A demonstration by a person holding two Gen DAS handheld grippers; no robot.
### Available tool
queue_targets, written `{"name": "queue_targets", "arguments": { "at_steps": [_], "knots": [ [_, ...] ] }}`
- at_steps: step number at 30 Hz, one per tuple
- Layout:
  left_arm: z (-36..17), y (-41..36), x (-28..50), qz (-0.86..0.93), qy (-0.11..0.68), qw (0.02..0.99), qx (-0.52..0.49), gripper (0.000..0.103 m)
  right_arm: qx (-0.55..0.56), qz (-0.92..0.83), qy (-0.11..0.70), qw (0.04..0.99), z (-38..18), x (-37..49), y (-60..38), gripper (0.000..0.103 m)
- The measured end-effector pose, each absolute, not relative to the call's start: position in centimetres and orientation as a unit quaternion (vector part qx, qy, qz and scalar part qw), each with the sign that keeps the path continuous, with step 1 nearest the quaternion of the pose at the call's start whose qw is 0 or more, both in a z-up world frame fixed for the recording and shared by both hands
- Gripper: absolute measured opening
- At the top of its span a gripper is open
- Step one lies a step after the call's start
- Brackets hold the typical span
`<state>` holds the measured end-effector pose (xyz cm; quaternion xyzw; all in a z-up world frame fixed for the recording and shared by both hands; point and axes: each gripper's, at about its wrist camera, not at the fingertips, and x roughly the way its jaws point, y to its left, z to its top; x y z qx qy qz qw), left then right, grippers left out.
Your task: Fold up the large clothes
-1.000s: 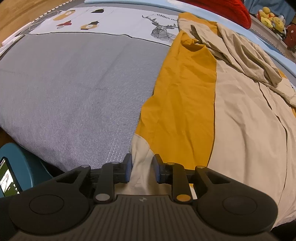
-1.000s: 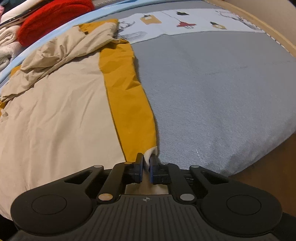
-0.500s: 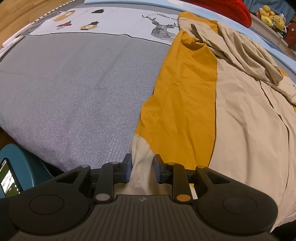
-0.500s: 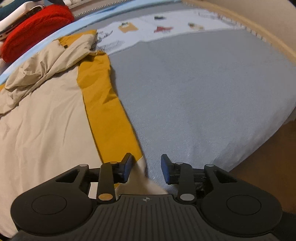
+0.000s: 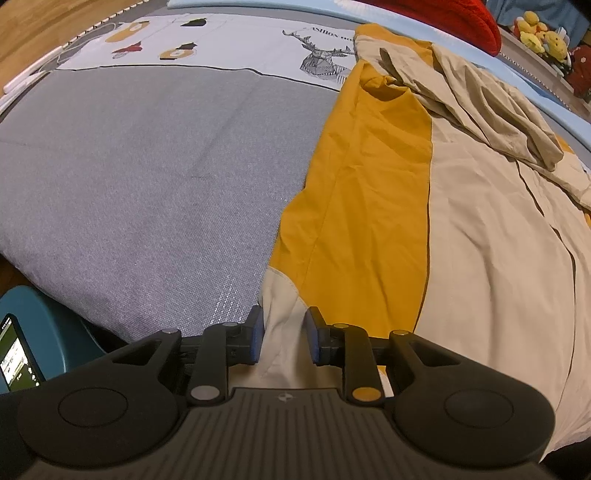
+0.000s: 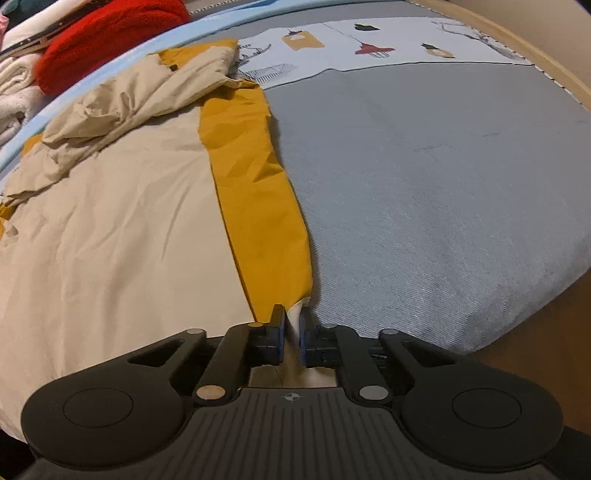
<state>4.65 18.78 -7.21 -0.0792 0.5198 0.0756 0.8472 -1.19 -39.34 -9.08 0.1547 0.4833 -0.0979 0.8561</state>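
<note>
Left claw clamps the garment's hem, right claw closing on the other corner; thin bites could slip when lifted.

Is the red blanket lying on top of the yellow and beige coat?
No, the red blanket sits past the bed's far edge, apart from the coat, which is spread on the grey cover.

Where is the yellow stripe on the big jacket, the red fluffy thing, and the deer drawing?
yellow stripe [image 5: 369, 177]: left wrist view, middle of the jacket's mustard panel.
red fluffy thing [image 6: 110, 35]: right wrist view, centre of its top, behind the jacket.
deer drawing [image 5: 321, 55]: left wrist view, on the deer's head, printed on the white sheet.
</note>
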Motion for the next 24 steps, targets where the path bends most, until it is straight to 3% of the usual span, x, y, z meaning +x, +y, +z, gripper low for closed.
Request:
{"name": "queue_targets", "arguments": {
  "at_steps": [6, 9, 12, 24],
  "knots": [
    [-7.2, 18.7, 4.7, 0.076, 0.519, 0.848, -0.073, 0.026, 0.132, -0.098, 0.489, 0.857, -9.2, -1.1, -38.8, 0.02],
    [-7.2, 18.5, 4.6, 0.079, 0.514, 0.851, -0.066, 0.018, 0.132, -0.095, 0.488, 0.858, -9.3, -1.0, -38.7, 0.009],
    [-6.9, 18.3, 4.3, 0.075, 0.51, 0.855, -0.064, 0.007, 0.127, -0.089, 0.483, 0.862, -9.1, -1.1, -38.6, 0.006],
    [-1.0, 15.8, 2.1, -0.013, 0.44, 0.897, -0.049, 0.001, 0.157, -0.066, 0.421, 0.891, -5.1, -2.5, -38.8, 0.003]
  ]
}}
